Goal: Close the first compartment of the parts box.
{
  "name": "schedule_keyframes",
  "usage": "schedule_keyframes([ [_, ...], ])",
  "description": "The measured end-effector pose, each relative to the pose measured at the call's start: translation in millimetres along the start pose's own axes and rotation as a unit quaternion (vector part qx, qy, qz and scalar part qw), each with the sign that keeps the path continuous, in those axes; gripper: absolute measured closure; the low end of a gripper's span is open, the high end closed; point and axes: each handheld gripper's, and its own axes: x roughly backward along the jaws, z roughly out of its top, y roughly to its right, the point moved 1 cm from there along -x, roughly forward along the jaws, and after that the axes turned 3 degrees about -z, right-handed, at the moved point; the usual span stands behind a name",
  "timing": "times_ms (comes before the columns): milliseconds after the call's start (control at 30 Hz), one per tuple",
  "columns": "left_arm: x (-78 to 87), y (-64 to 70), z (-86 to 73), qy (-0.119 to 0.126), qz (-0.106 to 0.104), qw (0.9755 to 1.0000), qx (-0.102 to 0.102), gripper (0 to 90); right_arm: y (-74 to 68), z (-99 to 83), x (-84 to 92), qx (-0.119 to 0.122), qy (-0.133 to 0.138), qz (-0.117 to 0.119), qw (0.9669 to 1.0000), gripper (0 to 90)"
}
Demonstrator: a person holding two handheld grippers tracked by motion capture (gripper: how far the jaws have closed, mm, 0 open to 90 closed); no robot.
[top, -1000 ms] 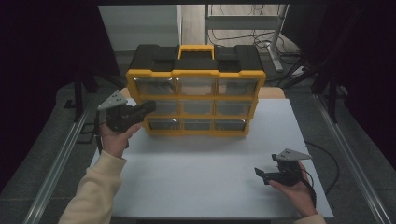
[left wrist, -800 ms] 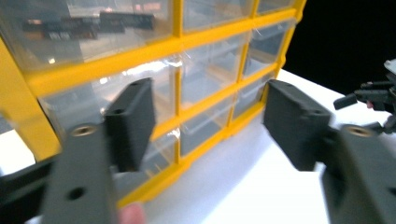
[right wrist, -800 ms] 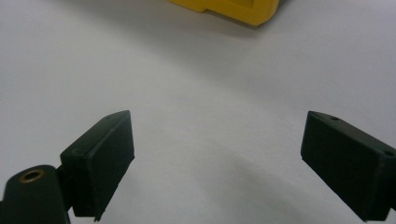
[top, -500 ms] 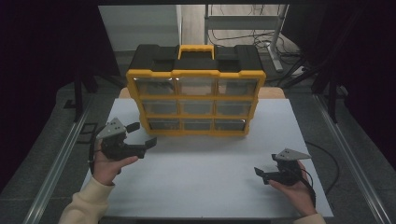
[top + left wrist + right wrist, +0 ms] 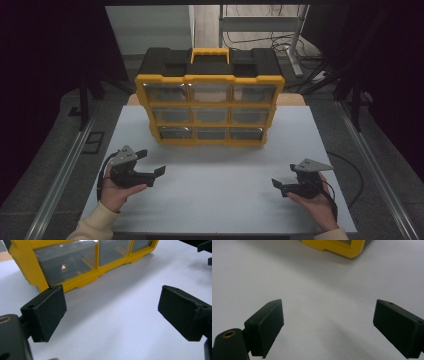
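High view overhead, facing forward-down; both claw views close, low, sharing yellow organizer (image 5: 209,107).

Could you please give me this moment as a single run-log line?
left gripper: jaws just opened, nothing between, apart from yellow drawer organizer | right gripper: open, empty, over white table

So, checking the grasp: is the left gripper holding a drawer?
No, the left gripper is open over bare table, short of the organizer.
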Motion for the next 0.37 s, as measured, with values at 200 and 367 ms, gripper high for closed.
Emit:
schedule_keyframes([
  [200, 0.4, -1.5, -2.2, 0.003, -0.001, 1.0, 0.005, 8.6, -1.2, 1.0, 1.7, 0.002, 0.008, 0.002, 1.0, 9.9],
  [367, -1.8, -1.1, -3.1, -0.002, 0.001, 1.0, -0.002, 8.6, -1.2, 0.9, 1.8, 0.003, 0.008, 0.002, 1.0, 9.8],
])
